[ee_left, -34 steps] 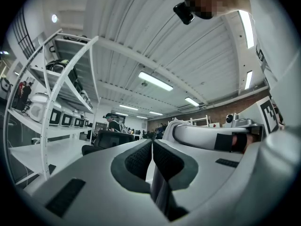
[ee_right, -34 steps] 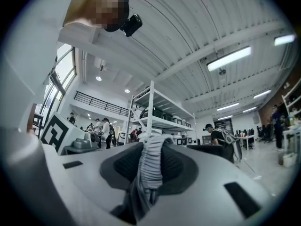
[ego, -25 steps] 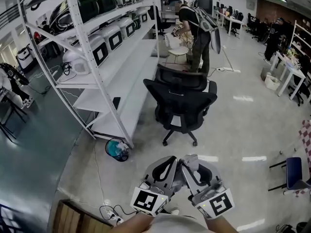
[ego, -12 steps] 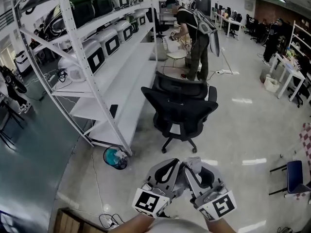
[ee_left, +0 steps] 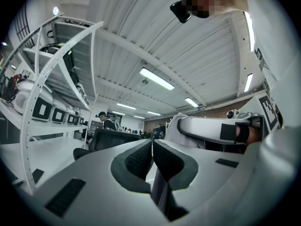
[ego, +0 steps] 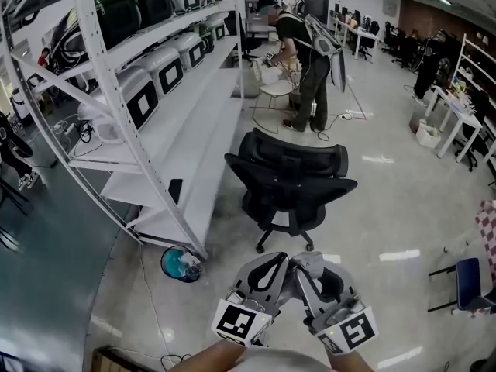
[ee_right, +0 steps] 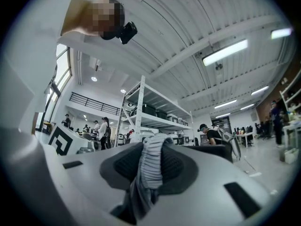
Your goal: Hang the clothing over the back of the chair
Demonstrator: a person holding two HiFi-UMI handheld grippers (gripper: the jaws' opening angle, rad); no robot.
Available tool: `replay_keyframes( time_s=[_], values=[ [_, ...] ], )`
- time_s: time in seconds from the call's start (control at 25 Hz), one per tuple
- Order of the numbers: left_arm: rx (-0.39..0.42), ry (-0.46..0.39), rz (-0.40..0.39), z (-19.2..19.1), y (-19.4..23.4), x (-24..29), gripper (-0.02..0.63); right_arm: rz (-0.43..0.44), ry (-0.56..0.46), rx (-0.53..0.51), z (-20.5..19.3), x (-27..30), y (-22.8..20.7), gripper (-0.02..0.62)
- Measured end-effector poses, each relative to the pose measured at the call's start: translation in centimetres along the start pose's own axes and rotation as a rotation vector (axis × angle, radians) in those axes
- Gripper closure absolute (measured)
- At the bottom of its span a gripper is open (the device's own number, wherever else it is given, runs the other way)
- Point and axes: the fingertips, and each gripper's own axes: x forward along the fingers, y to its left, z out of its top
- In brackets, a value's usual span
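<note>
A black mesh office chair (ego: 293, 178) stands on the floor ahead of me, its back turned toward me. Low in the head view my left gripper (ego: 280, 262) and right gripper (ego: 299, 260) are held side by side, tips nearly touching, well short of the chair. A grey piece of clothing (ego: 309, 263) is bunched between them. In the right gripper view, the right gripper (ee_right: 151, 150) is shut on a ribbed grey fold of the clothing (ee_right: 151, 175). The left gripper (ee_left: 152, 150) is shut, with a thin dark edge of the clothing (ee_left: 160, 194) hanging below its pads.
A tall white shelf rack (ego: 167, 103) with boxy appliances runs along the left. A teal bin (ego: 180, 263) lies at its foot. A person (ego: 310, 56) stands beyond the chair next to a white chair (ego: 275, 87). A blue chair (ego: 469, 273) is at the right edge.
The chair and the shelf rack have come nearer and lower in the head view as I moved forward. Both grippers keep the same hold and pose.
</note>
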Motion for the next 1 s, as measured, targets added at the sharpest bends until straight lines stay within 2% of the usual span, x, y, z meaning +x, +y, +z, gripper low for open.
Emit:
replay_keyframes(
  time_s=[0.32,0.6,1.0],
  values=[
    [-0.009,-0.020,-0.051,0.5,5.5,1.9,0.589,-0.094,0.029,-0.051,-0.8,5.2,-1.4,0.499],
    [-0.045,-0.034,-0.070,0.4,9.0,2.3,0.589,-0.113,0.046,-0.070,-1.0,8.7,-1.1,0.499],
    [-0.078,-0.030,-0.079,0.3,10.7,5.6,0.589,-0.122,0.031,-0.049,-0.5,10.4,-3.4,0.499]
  ],
)
